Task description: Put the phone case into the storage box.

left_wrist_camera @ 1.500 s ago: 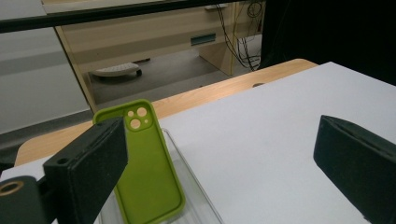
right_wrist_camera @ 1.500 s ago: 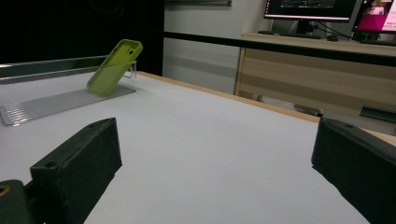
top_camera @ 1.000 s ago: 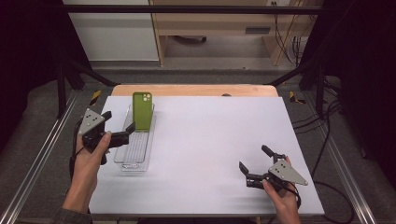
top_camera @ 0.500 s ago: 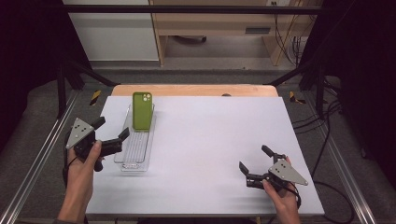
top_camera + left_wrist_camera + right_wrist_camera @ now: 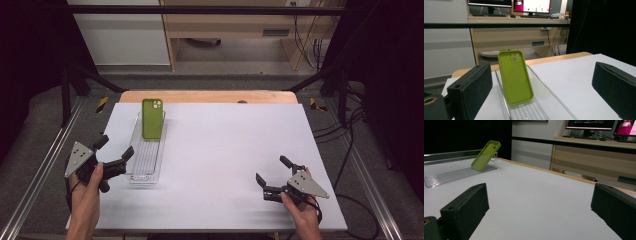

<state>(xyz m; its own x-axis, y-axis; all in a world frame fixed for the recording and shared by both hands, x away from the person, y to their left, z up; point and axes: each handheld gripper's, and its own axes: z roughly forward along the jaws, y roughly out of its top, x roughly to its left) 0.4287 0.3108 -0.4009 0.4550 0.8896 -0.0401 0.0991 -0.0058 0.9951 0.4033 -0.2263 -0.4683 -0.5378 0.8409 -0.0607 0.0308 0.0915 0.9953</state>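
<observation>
Leaning in 1 clear tray, 1 green phone case — 2 grippers, left gripper, right gripper, both spread, empty

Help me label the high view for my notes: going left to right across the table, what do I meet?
Left gripper → clear tray with the green phone case leaning at its far end → bare white table → right gripper.
</observation>
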